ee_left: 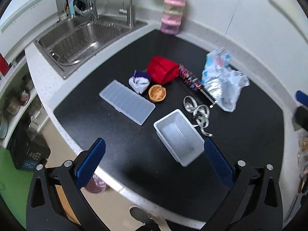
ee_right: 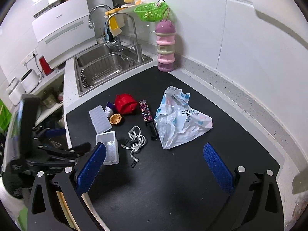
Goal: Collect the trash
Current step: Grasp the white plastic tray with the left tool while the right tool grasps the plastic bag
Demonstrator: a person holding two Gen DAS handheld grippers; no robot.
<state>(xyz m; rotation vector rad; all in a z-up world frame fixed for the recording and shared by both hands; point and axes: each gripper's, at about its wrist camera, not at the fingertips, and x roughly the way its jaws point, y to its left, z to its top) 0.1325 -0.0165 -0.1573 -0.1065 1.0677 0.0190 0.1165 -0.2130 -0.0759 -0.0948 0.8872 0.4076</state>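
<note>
On the black mat [ee_left: 115,144] [ee_right: 173,192] lie a crumpled plastic bag [ee_left: 223,82] [ee_right: 179,121], a red crumpled wrapper [ee_left: 162,69] [ee_right: 125,103], a brown nutshell [ee_left: 157,93] [ee_right: 115,119], a white-and-purple scrap [ee_left: 139,81] [ee_right: 109,110], a dark patterned packet [ee_left: 189,78] [ee_right: 147,115] and a tangled white cord [ee_left: 199,113] [ee_right: 135,140]. An empty white tub [ee_left: 179,136] [ee_right: 108,147] and a clear lid [ee_left: 127,101] [ee_right: 99,118] lie nearby. My left gripper [ee_left: 154,157] is open above the mat's near edge, close to the tub. My right gripper [ee_right: 154,163] is open and empty, short of the bag.
A steel sink [ee_left: 82,40] [ee_right: 104,67] with a wire rack and taps sits at the back left. A stacked pink-purple container [ee_left: 173,9] [ee_right: 165,48] stands at the mat's far corner. A green basket [ee_right: 151,11] hangs on the wall. Beyond the counter's left edge are shelves and floor.
</note>
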